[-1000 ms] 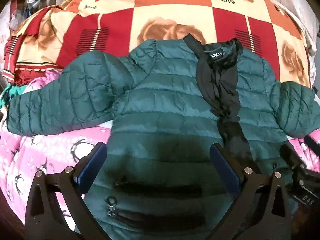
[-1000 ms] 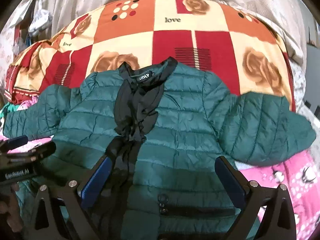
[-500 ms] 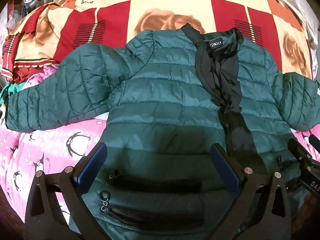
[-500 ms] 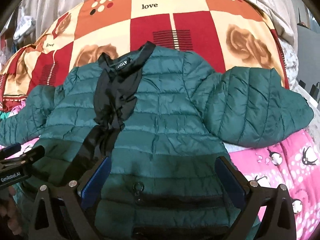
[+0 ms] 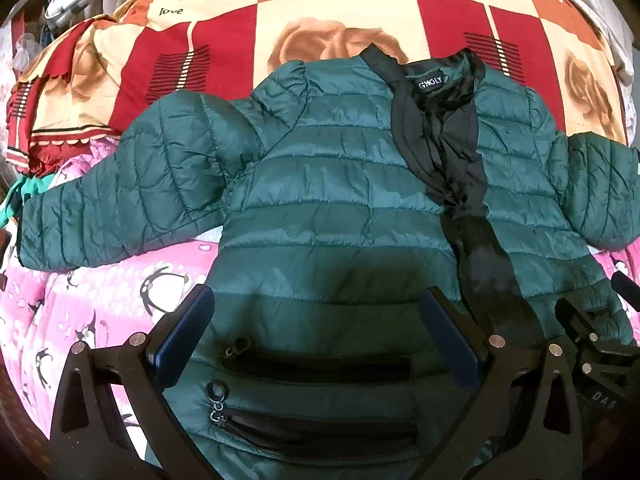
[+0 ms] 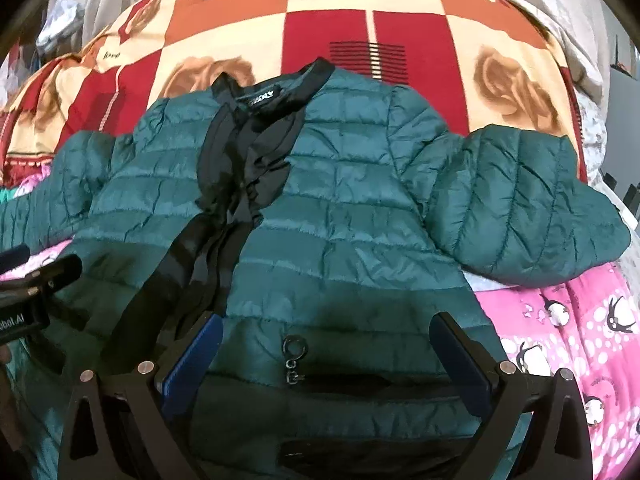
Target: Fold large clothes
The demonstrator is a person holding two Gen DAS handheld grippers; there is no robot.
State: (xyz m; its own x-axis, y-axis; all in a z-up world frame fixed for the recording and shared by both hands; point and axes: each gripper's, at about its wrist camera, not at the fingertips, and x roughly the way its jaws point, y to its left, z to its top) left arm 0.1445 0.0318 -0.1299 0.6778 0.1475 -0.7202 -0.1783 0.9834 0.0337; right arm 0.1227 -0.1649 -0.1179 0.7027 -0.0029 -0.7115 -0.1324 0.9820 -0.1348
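A dark green quilted jacket [image 5: 328, 208] lies face up and spread flat on a bed, its collar toward the far side and its hem nearest the cameras. Its upper part rests on a checked blanket [image 5: 328, 12] of red, orange and cream squares printed with roses and the word "love", while the lower part lies on a pink sheet [image 5: 104, 288] patterned with penguins. Both sleeves stretch out sideways: the left sleeve [image 5: 120, 200] reaches over the pink sheet, and the right sleeve [image 6: 520, 200] lies partly on the blanket and partly on the sheet. A black lining strip [image 5: 452, 168] runs down the open front from the collar, where a small brand label [image 5: 430, 81] shows. Two black zip pockets [image 5: 316, 368] cross the lower left front, each with a ring pull. The left gripper [image 5: 320, 336] hovers over the lower left front panel with its fingers wide apart and nothing between them; the blue pads [image 5: 180, 336] frame the pocket area. The right gripper [image 6: 326, 356] sits over the lower right front panel, likewise spread wide and empty, with a ring zip pull [image 6: 295, 354] between its fingers. Each gripper shows at the edge of the other's view, just beside the jacket's black centre strip
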